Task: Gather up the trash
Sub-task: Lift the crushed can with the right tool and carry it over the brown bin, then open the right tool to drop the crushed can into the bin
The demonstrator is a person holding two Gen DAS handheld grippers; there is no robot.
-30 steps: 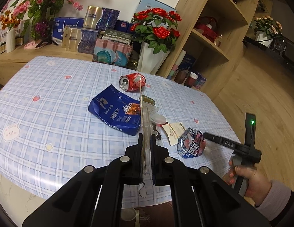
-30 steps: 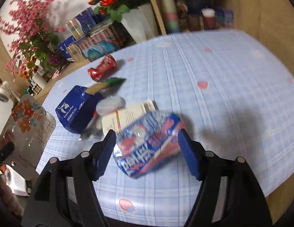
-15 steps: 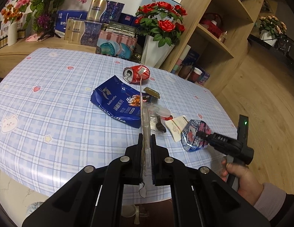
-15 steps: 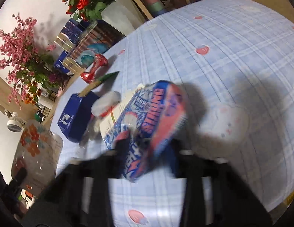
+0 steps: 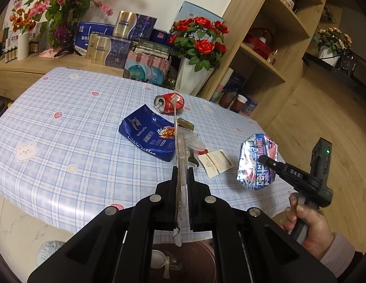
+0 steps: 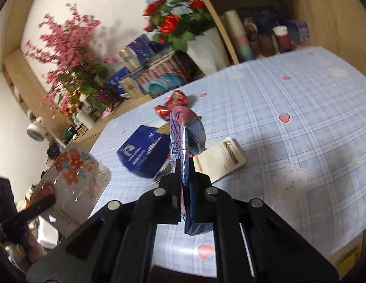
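Observation:
My left gripper (image 5: 182, 176) is shut on a flat clear plastic packet with orange flowers (image 5: 181, 151); the packet also shows in the right wrist view (image 6: 76, 174). My right gripper (image 6: 185, 176) is shut on a crumpled blue-and-red snack wrapper (image 6: 185, 132) and holds it above the table's front edge; the wrapper also shows in the left wrist view (image 5: 257, 162). On the checked tablecloth (image 5: 65, 122) lie a crushed red can (image 5: 168, 102), a blue coffee bag (image 5: 147, 135) and a white paper receipt (image 5: 214, 162).
A dark round bin (image 5: 183, 259) stands below my left gripper at the table's front edge. A white vase of red roses (image 5: 194, 70), boxes and a wooden shelf (image 5: 265, 59) stand behind the table. Small scraps lie beside the coffee bag.
My right gripper closed on the snack wrapper, turned it edge-on and lifted it off the table. The left gripper kept its hold on the clear packet and drew back slightly.

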